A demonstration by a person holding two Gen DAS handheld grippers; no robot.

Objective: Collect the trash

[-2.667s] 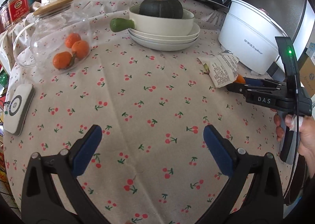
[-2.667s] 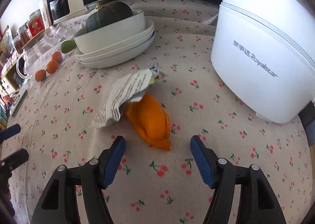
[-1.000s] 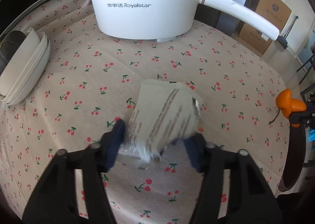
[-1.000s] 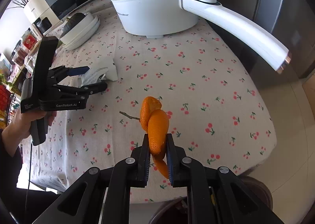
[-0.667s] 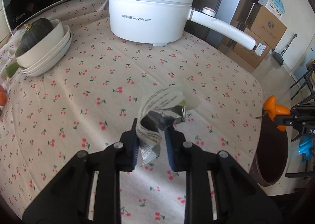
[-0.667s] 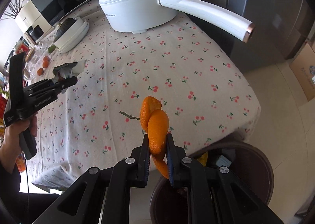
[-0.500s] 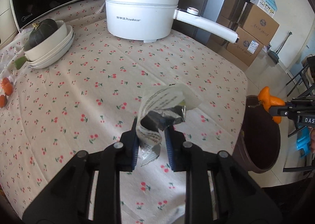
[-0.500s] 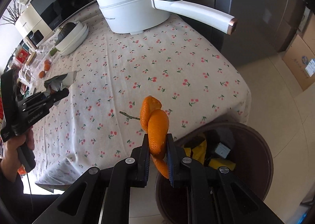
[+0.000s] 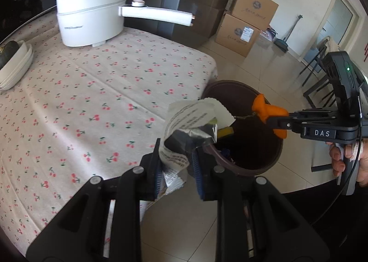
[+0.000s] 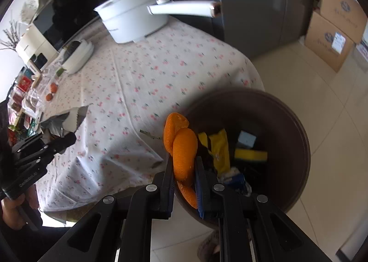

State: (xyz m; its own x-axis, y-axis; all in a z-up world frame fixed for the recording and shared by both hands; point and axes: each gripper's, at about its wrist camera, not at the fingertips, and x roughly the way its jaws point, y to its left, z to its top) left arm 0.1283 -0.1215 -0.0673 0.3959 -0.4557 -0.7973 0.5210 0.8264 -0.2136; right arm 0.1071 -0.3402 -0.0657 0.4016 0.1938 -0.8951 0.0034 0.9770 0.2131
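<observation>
Bin (image 10: 296, 137): brown, on the floor beside the counter (image 9: 92, 91); lower contents dim, partly hidden.
Left gripper (image 9: 176, 167): jaws pinched a crumpled wrapper (image 9: 184, 124) at the bin's rim.
Right gripper (image 10: 184, 177): jaws pressed on an orange peel (image 10: 182, 154) above the bin's mouth.

Bin (image 9: 241, 128) beside table (image 9: 92, 101), pot (image 9: 92, 22) on table
</observation>
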